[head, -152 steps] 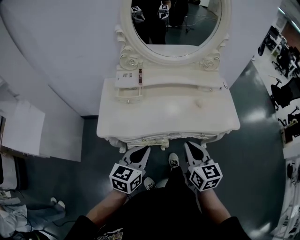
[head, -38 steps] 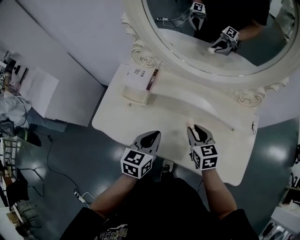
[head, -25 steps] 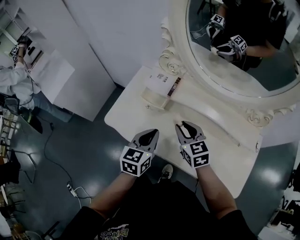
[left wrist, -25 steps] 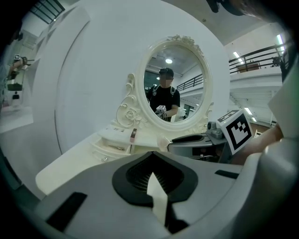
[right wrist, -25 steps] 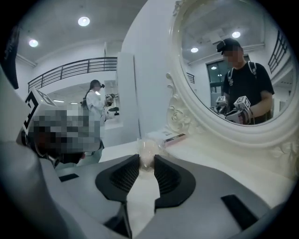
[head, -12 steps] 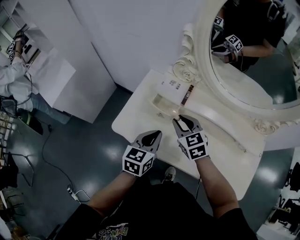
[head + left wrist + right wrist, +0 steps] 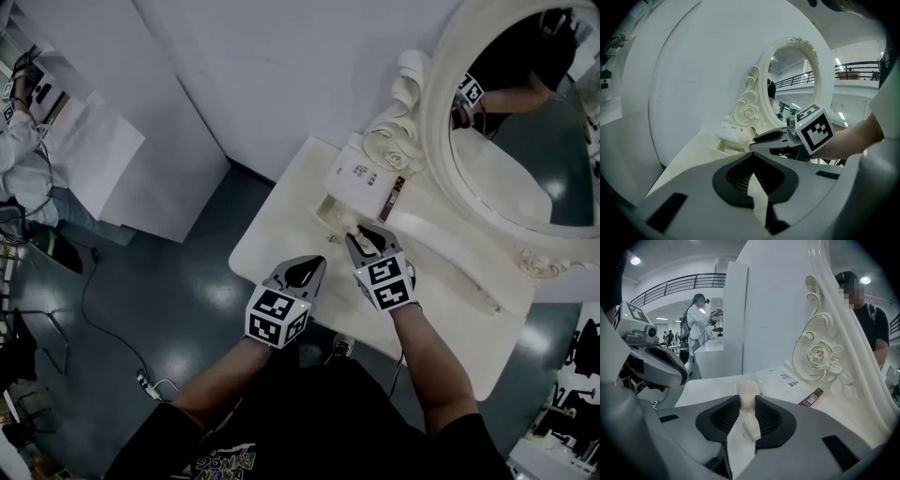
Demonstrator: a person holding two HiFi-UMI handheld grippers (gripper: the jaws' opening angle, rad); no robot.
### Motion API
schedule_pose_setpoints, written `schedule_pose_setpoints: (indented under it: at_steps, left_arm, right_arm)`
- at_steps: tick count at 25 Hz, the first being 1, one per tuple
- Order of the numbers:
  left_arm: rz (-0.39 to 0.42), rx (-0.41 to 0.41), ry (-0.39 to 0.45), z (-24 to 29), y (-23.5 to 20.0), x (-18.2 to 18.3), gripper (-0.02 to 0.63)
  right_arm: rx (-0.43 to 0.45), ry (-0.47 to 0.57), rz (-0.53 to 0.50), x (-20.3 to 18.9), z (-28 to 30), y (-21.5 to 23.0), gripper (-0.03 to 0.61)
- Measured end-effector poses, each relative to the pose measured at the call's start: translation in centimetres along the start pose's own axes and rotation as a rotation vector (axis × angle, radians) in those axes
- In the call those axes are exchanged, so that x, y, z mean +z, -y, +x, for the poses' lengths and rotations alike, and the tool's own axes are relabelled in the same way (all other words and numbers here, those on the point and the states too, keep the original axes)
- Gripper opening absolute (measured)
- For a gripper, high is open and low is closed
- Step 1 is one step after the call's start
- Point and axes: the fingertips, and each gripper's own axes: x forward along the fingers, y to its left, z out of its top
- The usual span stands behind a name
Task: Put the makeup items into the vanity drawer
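2 tools at the vanity bench: right tool clamped on a pale makeup item near the open drawer; left tool closed, empty. Best released once squarely over the drawer.

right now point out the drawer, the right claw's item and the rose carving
drawer (image 7: 326, 217), head view, front edge
pale item (image 7: 749, 393), right gripper view, rounded tip
rose carving (image 7: 819, 357), right gripper view, flower centre

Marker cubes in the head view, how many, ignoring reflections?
2. One cube on the left gripper, just off the vanity's edge; the other on the right gripper, which grips a pale item over the tabletop. The mirror reflects one more.
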Motion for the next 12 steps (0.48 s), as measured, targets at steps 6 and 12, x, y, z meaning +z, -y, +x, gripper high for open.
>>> schedule_pose_setpoints:
  at_steps: [6, 12]
  left_arm:
    - [-0.018, -0.017, -0.015, 1.0, -1.5, -0.2, 0.008]
    - [-0.026, -0.025, -0.025, 1.5, -2.5, -0.3, 0.008]
  right_arm:
    - [0.019, -0.048, -0.028, -0.3, 2.2, -0.1, 0.123]
    - [0.019, -0.06, -0.014, -0.2, 3.4, 0.1, 0.133]
